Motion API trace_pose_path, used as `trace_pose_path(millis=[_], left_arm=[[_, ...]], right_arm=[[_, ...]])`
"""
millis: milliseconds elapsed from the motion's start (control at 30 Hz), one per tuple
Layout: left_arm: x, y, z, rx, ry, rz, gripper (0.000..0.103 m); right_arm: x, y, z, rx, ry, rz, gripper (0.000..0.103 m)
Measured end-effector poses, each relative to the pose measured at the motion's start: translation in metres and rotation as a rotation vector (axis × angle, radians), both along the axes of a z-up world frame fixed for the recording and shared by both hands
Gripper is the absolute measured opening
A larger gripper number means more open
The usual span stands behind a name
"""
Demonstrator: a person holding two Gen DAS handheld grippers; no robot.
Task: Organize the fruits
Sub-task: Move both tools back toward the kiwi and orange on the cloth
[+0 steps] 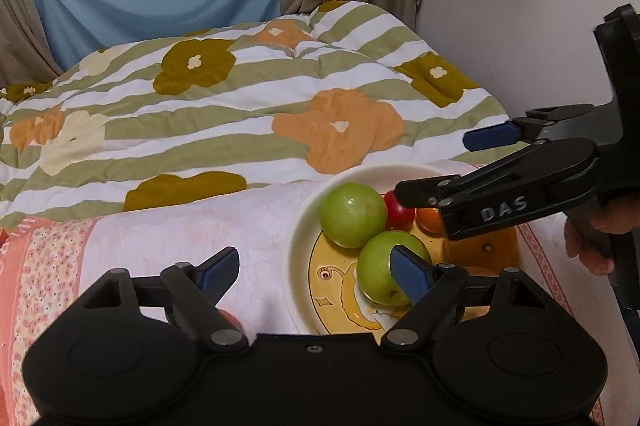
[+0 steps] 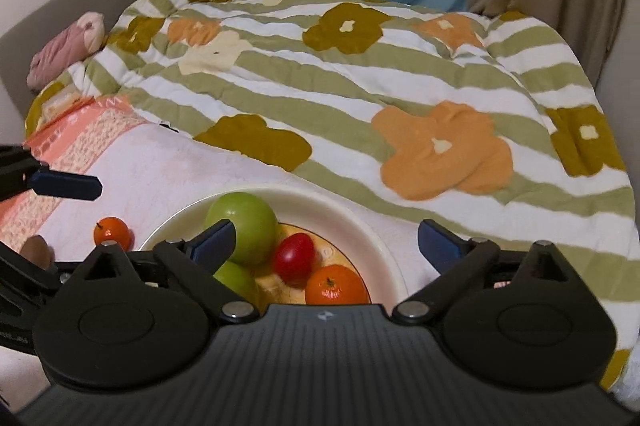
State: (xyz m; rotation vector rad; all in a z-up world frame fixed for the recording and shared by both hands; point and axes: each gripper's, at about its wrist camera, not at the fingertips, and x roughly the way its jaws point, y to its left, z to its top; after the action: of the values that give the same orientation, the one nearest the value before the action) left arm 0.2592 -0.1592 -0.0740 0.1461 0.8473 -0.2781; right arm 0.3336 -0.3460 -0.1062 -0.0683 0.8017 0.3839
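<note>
Right wrist view, nearest first: the right gripper (image 2: 324,242) hangs over a cream bowl (image 2: 384,258) with its blue fingers spread wide and nothing between them. Below it, inside the bowl, lie an orange mandarin (image 2: 336,284), a red fruit (image 2: 295,258) and two green apples, the larger one (image 2: 242,226) toward the far rim and the smaller one (image 2: 236,278) half hidden behind the left finger. Left of the bowl, on the pale pink sheet (image 2: 160,162), a second small orange fruit (image 2: 113,232) sits alone, not yet gathered; it looks like the piece left to collect. The left gripper (image 1: 316,272) is likewise released and empty, one finger over the sheet, the other in front of the smaller apple. Beyond the bowl rises a rumpled flowered quilt (image 2: 360,86), then curtains.

Risks, as a judgement: the bed is soft, so a downward push on the bowl's rim could tip it and spill the round fruit. The loose fruit could roll off across the sheet if nudged instead of pinched squarely. Both grippers crowd the same bowl, so they could collide
</note>
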Motion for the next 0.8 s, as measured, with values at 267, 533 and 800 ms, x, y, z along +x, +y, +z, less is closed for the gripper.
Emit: trace_pose_path(millis=[267, 533, 800], left_arm=[[-0.015, -0.001, 0.014, -0.001, -0.021, 0.019, 0.086], [-0.052, 0.013, 0.046, -0.013, -0.059, 0.091, 0.086], [-0.106, 0.033, 0.073, -0.045, -0.113, 0.114, 0.093]], right_arm=[[-0.016, -0.019, 0.023, 0.035, -0.009, -0.052, 0.103], [-0.050, -0.017, 0.063, 0.048, -0.041, -0.096, 0.103], [-0.114, 0.013, 0.101, 0.039, -0.118, -0.122, 0.103]])
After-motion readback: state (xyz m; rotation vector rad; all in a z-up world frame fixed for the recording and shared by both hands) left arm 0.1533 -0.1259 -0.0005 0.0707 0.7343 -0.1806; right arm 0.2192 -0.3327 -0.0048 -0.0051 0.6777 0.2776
